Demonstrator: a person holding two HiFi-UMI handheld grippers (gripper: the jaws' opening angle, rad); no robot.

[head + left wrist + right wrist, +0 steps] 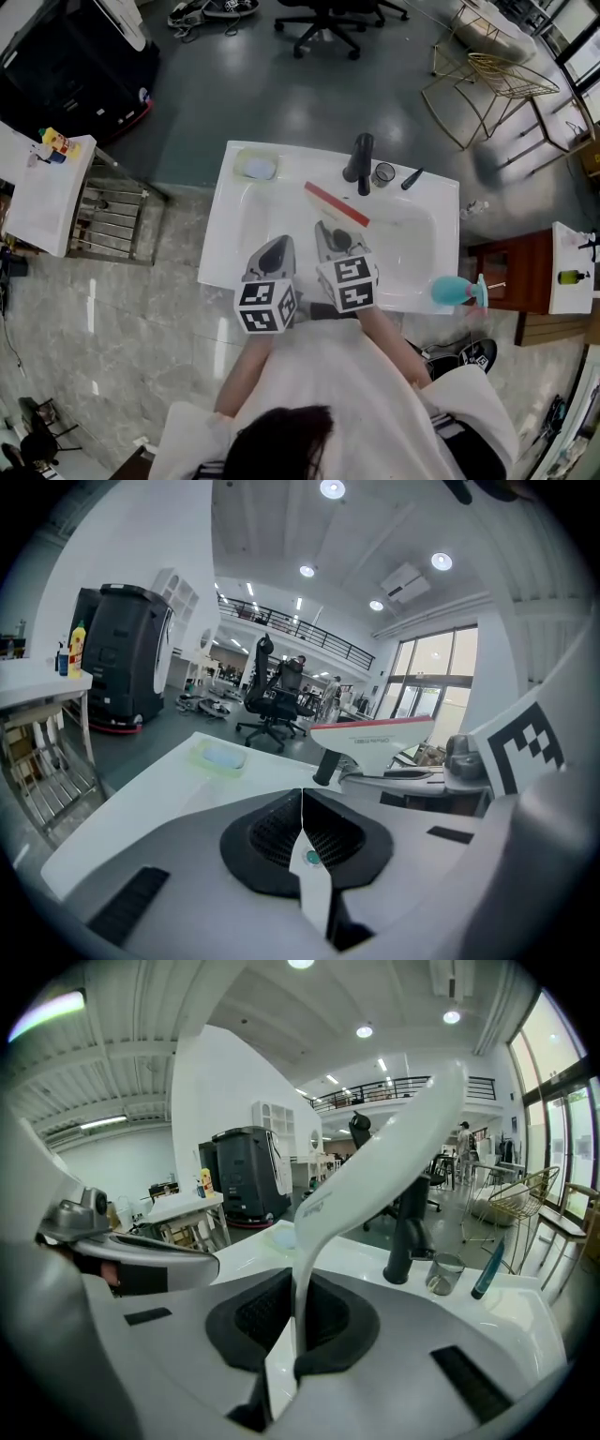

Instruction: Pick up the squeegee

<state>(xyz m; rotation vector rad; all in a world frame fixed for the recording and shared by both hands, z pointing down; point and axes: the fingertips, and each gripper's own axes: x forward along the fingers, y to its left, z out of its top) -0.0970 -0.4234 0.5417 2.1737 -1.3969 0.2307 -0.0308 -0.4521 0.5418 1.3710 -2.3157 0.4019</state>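
- We see the right claw (298, 1326) clamped tight on the white handle of the squeegee (375, 1166). The handle rises out of the pads and curves up and away to the right.
- In the head view the squeegee (336, 203) lies slantwise over the basin of the white counter (225, 234), its red blade edge toward the black faucet (361, 161). The right claw (330, 234) grips it from the near side.
- From the left gripper view we see the squeegee (375, 738) up clear of the counter top, with its red edge uppermost.
- The left claw (302, 808) is pressed together with nothing between its pads. In the head view the left claw (275, 251) sits just beside the right one, over the near rim of the basin.
- A glass (383, 173) stands beside the faucet, a soap dish (257, 166) sits at the far left corner, and a teal bottle (450, 291) lies on the near right edge.
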